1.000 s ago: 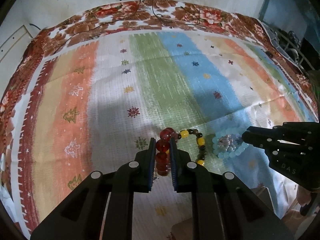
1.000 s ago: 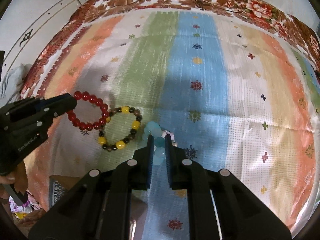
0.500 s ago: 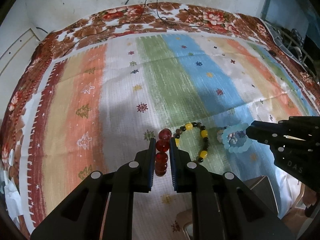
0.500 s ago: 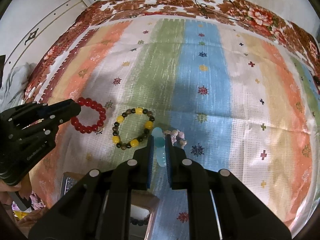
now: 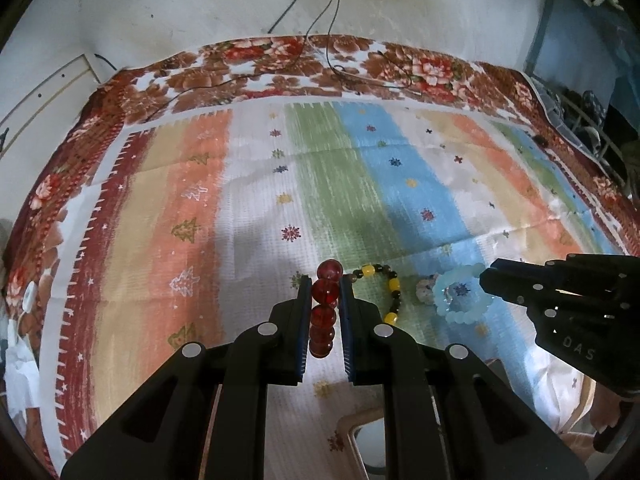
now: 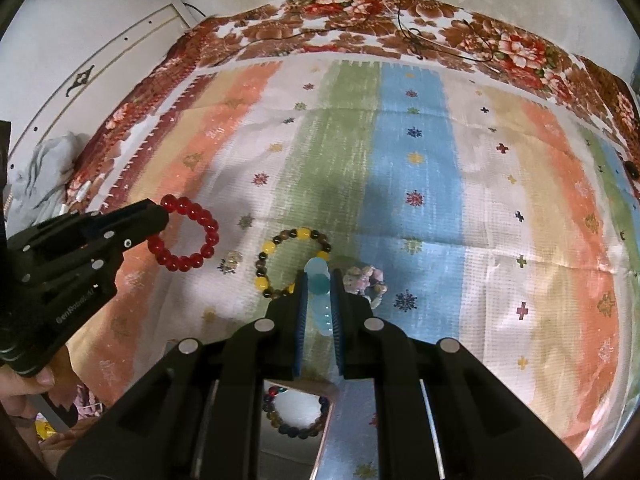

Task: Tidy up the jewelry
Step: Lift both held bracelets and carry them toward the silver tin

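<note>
The tablecloth [image 6: 420, 168] runs in stripes — orange, white, green, blue, cream — dotted with small stars, crosses and Christmas trees, framed by a brown-and-red floral border [image 5: 320, 56]. The red bracelet [image 6: 188, 236] is glossy, deep red throughout. The yellow-and-brown bracelet [image 6: 280, 260] alternates bright yellow beads with dark brown ones. The pale blue bracelet [image 5: 460, 296] is milky and translucent — almost aqua. Beside it lies a pink-and-white trinket [image 6: 366, 278]. Both grippers are black, their inner pads blue.

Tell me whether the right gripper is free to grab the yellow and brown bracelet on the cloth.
Probably not yet: the right gripper is shut on the pale blue bracelet. The yellow and brown bracelet lies uncovered just to its left.
</note>
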{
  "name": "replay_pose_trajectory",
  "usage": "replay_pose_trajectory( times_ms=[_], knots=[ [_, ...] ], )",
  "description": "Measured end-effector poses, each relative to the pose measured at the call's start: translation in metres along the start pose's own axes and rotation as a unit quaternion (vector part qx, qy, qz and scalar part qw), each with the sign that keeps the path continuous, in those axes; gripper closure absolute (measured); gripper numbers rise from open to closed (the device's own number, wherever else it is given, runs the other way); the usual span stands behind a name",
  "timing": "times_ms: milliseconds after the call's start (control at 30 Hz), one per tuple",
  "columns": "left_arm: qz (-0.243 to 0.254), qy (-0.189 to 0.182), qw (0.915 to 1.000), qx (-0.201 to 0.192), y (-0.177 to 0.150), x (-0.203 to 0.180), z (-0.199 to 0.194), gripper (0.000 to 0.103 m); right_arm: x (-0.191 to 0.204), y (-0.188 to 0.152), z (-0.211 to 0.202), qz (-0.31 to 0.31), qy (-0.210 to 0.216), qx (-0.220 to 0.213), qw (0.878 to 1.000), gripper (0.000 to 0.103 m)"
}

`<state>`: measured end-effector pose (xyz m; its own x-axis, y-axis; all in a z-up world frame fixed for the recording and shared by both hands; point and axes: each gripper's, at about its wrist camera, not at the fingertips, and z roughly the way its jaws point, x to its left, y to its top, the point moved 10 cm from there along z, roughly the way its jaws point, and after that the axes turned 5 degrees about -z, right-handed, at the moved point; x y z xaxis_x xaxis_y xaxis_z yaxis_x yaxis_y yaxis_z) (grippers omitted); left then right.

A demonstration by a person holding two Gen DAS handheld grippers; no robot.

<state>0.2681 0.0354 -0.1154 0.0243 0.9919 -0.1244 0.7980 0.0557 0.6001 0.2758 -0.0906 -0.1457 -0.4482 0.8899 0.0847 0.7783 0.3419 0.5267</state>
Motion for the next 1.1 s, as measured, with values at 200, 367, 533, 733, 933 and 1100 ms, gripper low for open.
replay_pose_trajectory(
  times_ms=[200,367,533,733,933,1100],
  knots=[
    [-0.005,-0.003,0.9999,-0.013,-0.001,-0.001,-0.017,0.090,0.013,0.002,-0.019,-0.016,-0.009,-0.022,1.000,0.090],
    [0.000,-0.010,0.9996,-0.026,-0.004,-0.010,-0.035,0.090,0.025,0.000,-0.033,-0.027,-0.004,-0.032,0.999,0.090],
    [0.004,-0.020,0.9993,-0.033,-0.014,-0.017,-0.052,0.090,0.037,-0.011,-0.044,-0.034,0.008,-0.034,0.999,0.090],
    [-0.002,-0.030,0.9985,-0.046,-0.025,-0.020,-0.075,0.090,0.046,-0.025,-0.055,-0.037,0.011,-0.037,0.999,0.090],
    [0.007,-0.038,0.9978,-0.054,-0.040,-0.033,-0.093,0.090,0.054,-0.038,-0.067,-0.032,0.024,-0.041,0.998,0.090],
    [0.015,-0.039,0.9977,-0.053,-0.055,-0.042,-0.101,0.090,0.060,-0.051,-0.076,-0.035,0.031,-0.043,0.998,0.090]
  ],
)
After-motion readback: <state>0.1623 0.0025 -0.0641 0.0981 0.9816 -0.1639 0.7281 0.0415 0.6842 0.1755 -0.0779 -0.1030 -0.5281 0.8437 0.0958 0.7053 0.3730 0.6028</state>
